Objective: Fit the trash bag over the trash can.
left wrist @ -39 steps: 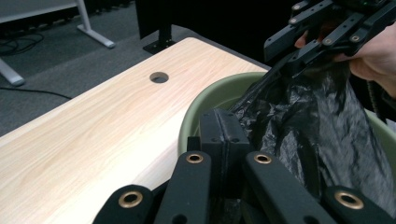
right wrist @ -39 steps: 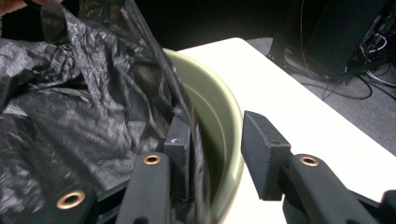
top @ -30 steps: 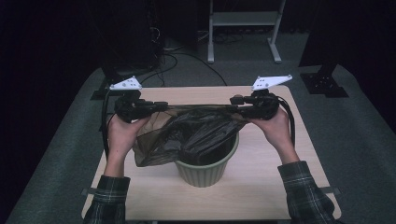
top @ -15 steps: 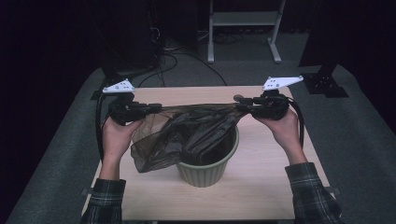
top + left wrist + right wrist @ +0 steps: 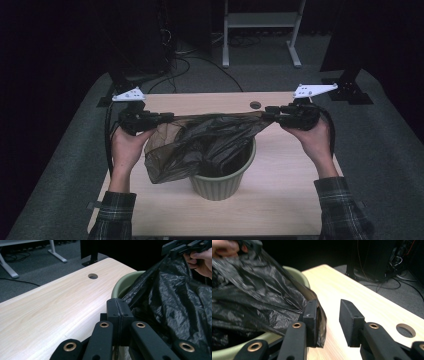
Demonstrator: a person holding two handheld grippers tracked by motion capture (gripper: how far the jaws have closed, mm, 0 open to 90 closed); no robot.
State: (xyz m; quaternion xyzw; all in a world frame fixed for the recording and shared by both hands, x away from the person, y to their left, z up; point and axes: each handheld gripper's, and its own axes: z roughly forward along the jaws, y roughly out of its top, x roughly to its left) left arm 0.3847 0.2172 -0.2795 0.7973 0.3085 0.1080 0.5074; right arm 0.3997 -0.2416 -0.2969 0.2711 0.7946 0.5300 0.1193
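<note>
So the thin black plastic bag (image 5: 200,145) is stretched over the round green bin (image 5: 220,180), unfitted; left gripper (image 5: 167,116) pinches its edge, right gripper (image 5: 328,315) gapes, bag draped on one jaw.

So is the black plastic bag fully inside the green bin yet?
No. The black plastic bag is stretched above the green bin, part draped outside its rim.

I can read no text, label, brand, number or sign anywhere here: not on the bench, the bag, the bin or my hand-held grippers.
</note>
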